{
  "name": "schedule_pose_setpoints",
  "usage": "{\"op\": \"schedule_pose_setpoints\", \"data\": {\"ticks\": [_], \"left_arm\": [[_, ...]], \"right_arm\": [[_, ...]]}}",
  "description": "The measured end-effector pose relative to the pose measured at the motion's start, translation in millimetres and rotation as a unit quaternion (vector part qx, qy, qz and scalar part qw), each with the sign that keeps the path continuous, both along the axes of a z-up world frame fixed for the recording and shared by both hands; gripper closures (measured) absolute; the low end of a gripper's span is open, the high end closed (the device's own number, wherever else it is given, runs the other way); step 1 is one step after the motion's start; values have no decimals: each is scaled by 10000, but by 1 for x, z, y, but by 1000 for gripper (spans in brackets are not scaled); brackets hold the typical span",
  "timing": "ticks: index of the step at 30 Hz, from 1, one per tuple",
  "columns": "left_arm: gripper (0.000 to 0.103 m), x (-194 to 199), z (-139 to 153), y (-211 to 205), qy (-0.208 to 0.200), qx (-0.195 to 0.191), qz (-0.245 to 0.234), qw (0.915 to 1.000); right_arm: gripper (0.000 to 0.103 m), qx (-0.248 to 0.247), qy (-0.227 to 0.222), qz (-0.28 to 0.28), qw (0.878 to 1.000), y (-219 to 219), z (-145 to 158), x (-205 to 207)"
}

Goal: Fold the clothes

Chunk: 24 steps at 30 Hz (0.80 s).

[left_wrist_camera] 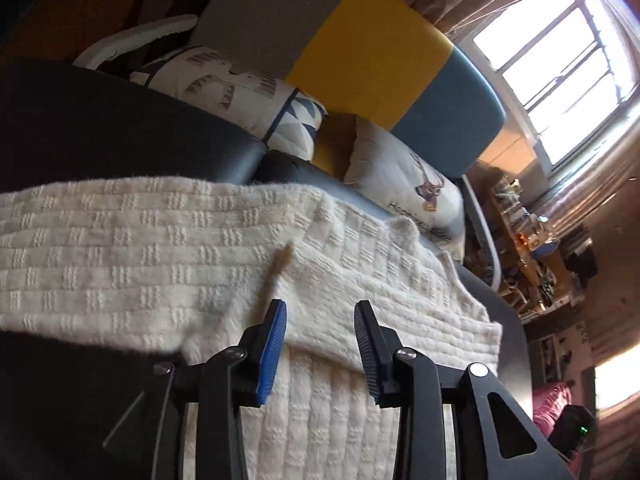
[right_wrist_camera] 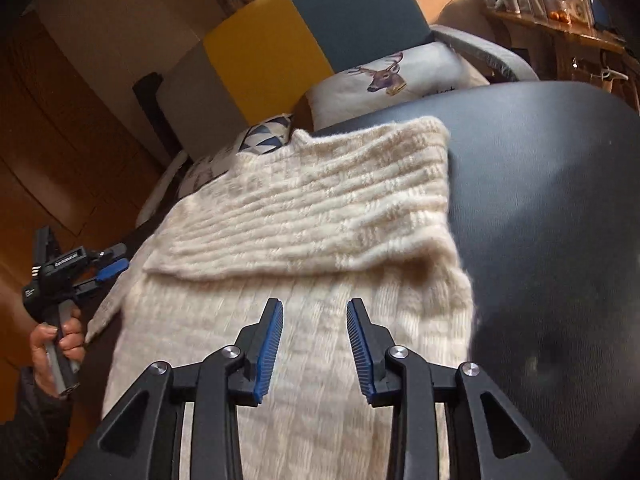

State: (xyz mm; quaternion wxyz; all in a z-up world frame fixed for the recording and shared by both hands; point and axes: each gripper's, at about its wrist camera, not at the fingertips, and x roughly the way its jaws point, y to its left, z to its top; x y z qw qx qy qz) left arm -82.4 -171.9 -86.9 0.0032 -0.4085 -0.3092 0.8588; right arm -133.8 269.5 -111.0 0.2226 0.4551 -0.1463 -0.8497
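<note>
A: Starting at the left, what lies where, and why?

B: At the far left of the right-wrist view my left hand (right_wrist_camera: 60, 336) holds the left tongs (right_wrist_camera: 110, 270) at the sweater's (right_wrist_camera: 304, 216) left edge, blue pads apart and, as far as that small view shows, gripping nothing. The sweater is spread flat over the dark seat (right_wrist_camera: 560, 208), I judge so that the knit lies smooth and its edges can be reached from both sides. One panel is folded across the body, its edge running crosswise just ahead of my right tongs. Cushions (right_wrist_camera: 392, 76) sit beyond it, against the yellow and blue backrest (right_wrist_camera: 272, 52).

A: And from the left wrist?

B: The left tongs (left_wrist_camera: 320, 344) hang over the sweater (left_wrist_camera: 160, 248), jaws wide and released. Nothing lies between the pads; whether their tips brush the knit I cannot tell. The folded layer's edge runs between and just behind the pads.

A: The right tongs?

B: The right tongs (right_wrist_camera: 314, 348) are likewise released, jaws apart above the lower body of the sweater, clasping nothing.

A: How far is the fold?

B: One fold lies in place; the lower length lies flat in one visible layer, so I judge the folding partway.
</note>
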Motion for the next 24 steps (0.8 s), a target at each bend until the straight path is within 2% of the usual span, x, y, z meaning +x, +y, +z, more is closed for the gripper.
{"op": "schedule_pose_setpoints", "data": {"ticks": [7,10,13,15,17,19,21,24], "left_arm": [[66,53,-31,34,-317,-346,-269,9985],[67,71,-42,42,-237,-540,-361,9976],[67,97,-44,2,-147,-142,203,9996],[66,115,-45,-29,-105,186,643,9977],[66,133,-46,-60,-62,513,1080,9928],[65,152,-46,-92,-19,839,1514,9849],[65,170,-47,-123,23,1162,1944,9740],[65,198,-48,-169,87,1640,2577,9522]], "right_arm": [[70,702,-358,238,9966,20,-17,71],[71,813,-159,126,9965,30,-24,89],[71,736,-102,-53,9972,33,-26,92],[70,852,-112,-178,9961,28,-22,92],[70,974,8,-296,9948,19,-14,93],[70,874,262,-133,9957,1,-4,96],[70,922,347,143,9950,-24,-1,95],[70,1067,412,566,9918,-65,-3,90]]}}
